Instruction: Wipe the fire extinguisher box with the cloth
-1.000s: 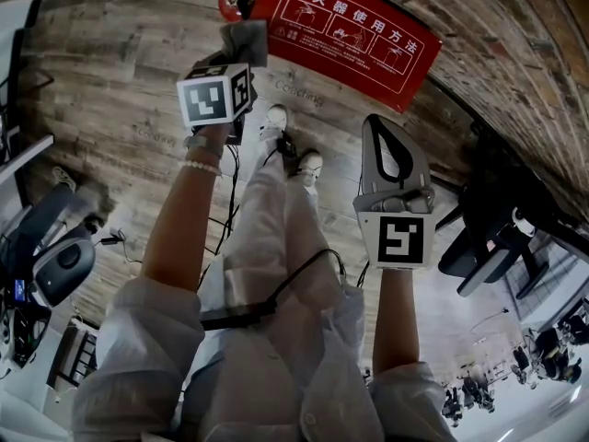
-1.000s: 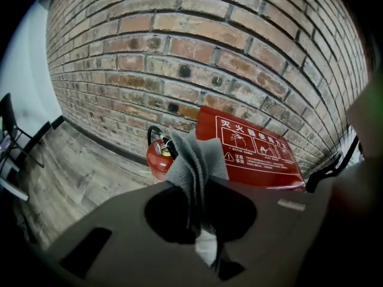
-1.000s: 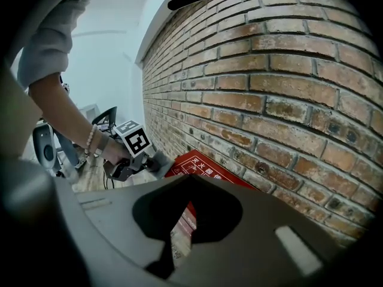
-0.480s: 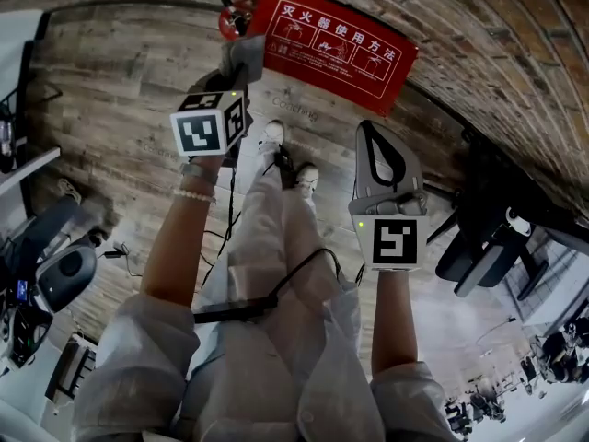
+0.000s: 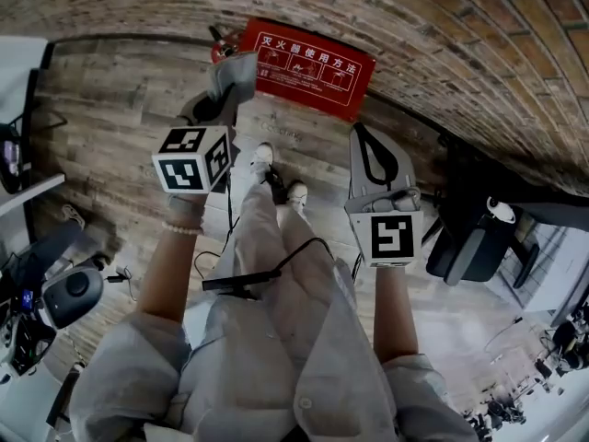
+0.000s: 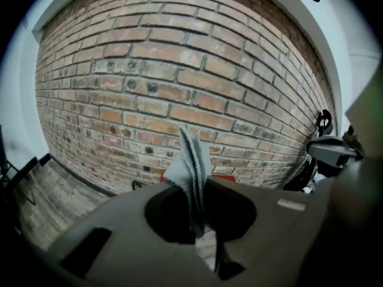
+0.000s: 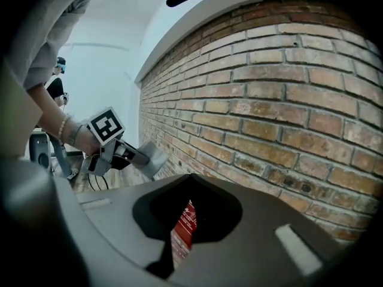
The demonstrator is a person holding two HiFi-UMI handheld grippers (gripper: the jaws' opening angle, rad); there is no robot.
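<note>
The red fire extinguisher box with white print stands on the floor against the brick wall. My left gripper points at the box's left end and is shut on a folded grey cloth. In the left gripper view the cloth sticks up between the jaws, with slivers of the red box behind it. My right gripper hangs just right of the box, shut on nothing. Through the right gripper's frame I see a strip of the box and, further off, the left gripper.
A red extinguisher's top shows left of the box. A black office chair stands at the right, by the brick wall. The person's shoes and a cable lie below the grippers. Dark equipment sits at the left.
The box now sits lower and smaller in the head view, with more wall above it. Both grippers have shifted down in the frame. The cloth stays clamped.
</note>
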